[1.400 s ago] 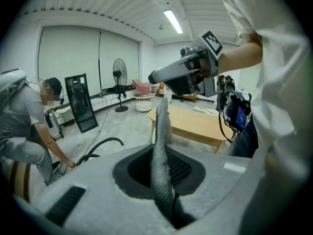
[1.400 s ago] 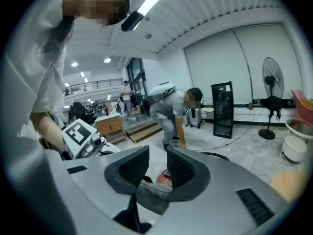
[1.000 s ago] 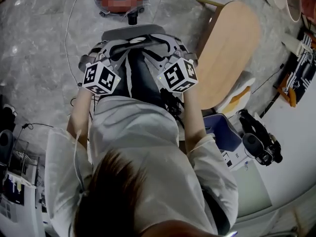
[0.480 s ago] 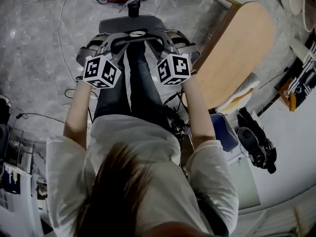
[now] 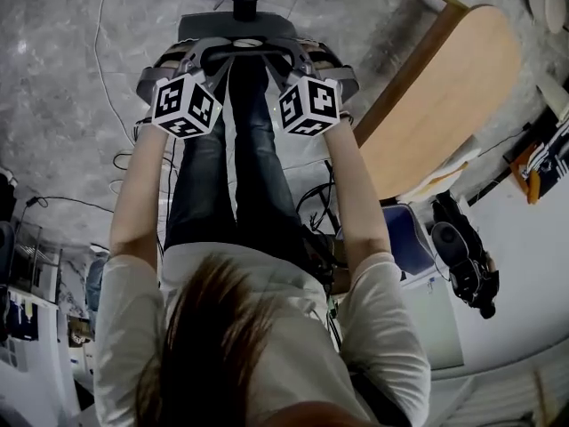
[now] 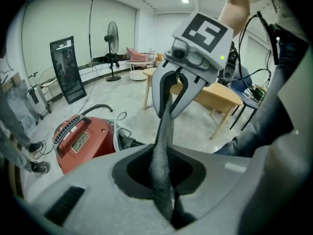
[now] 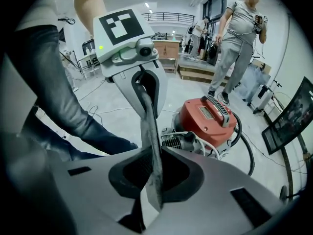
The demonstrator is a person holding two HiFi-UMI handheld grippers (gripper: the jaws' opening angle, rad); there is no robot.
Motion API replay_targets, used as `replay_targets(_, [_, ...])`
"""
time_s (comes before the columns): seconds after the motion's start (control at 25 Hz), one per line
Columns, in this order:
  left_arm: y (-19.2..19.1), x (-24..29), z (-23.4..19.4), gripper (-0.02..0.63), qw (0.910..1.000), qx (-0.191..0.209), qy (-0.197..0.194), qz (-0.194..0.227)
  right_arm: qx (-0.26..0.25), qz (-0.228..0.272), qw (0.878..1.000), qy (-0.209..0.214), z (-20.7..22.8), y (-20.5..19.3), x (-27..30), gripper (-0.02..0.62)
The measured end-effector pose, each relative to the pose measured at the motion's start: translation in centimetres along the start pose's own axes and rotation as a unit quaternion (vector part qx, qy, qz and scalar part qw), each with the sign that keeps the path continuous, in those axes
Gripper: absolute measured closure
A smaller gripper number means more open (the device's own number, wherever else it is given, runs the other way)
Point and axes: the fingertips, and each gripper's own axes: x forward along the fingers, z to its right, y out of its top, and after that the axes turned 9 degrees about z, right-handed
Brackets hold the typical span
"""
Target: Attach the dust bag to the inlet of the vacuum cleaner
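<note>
My left tool (image 6: 164, 185) is nearly closed, pinching one edge of the dust bag (image 5: 267, 29). My right tool (image 7: 151, 180) has its jaws closing on the opposite edge, with the grey sheet already between them. The bag is stretched flat between the two tools, out in front of my knees, above the floor and not touching anything else. Its round opening faces up. Just beyond it the red vacuum cleaner (image 7: 210, 116) stands on the floor, close but apart from the bag, and I cannot pick out its inlet for certain from here. I think the main risk is the grip: both tools hold only a thin margin, so a tug to one side could pull an edge free and drop the bag. Spreading the tools too far could tear it, while letting them drift together would make it sag and hide the opening. The loose cable (image 5: 107, 52) on the floor beside the vacuum cleaner could also snag.
</note>
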Motion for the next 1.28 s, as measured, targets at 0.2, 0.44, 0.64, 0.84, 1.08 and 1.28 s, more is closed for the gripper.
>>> replay_targets(0.2, [-3.4, 2.6, -0.5, 0.561, 0.9996, -0.017, 0.008, -0.023, 0.019, -0.007, 1.000, 0.011, 0.1, -2.3, 3.7, 0.554])
replay_targets(0.44, [-6.1, 5.2, -1.6, 0.561, 0.9991, -0.014, 0.009, -0.039, 0.028, -0.012, 0.999, 0.009, 0.5, -4.5, 6.8, 0.560])
replay_targets(0.64, [-8.3, 6.9, -1.5, 0.561, 0.9987, -0.014, -0.001, -0.048, 0.041, -0.019, 0.999, 0.012, -0.1, -6.1, 9.0, 0.561])
replay_targets(0.84, [-9.3, 7.7, -1.7, 0.561, 0.9982, -0.019, -0.004, -0.056, 0.034, -0.031, 0.999, 0.020, -0.1, -6.7, 10.0, 0.563])
replay_targets(1.08, [-9.5, 7.7, -1.9, 0.561, 0.9978, -0.029, -0.001, -0.060, 0.032, -0.035, 0.999, 0.022, 0.1, -6.6, 10.1, 0.563])
replay_targets(1.28, [-9.2, 7.7, -2.1, 0.561, 0.9978, -0.030, 0.002, -0.058, 0.035, -0.034, 0.999, 0.018, 0.3, -6.6, 9.9, 0.563])
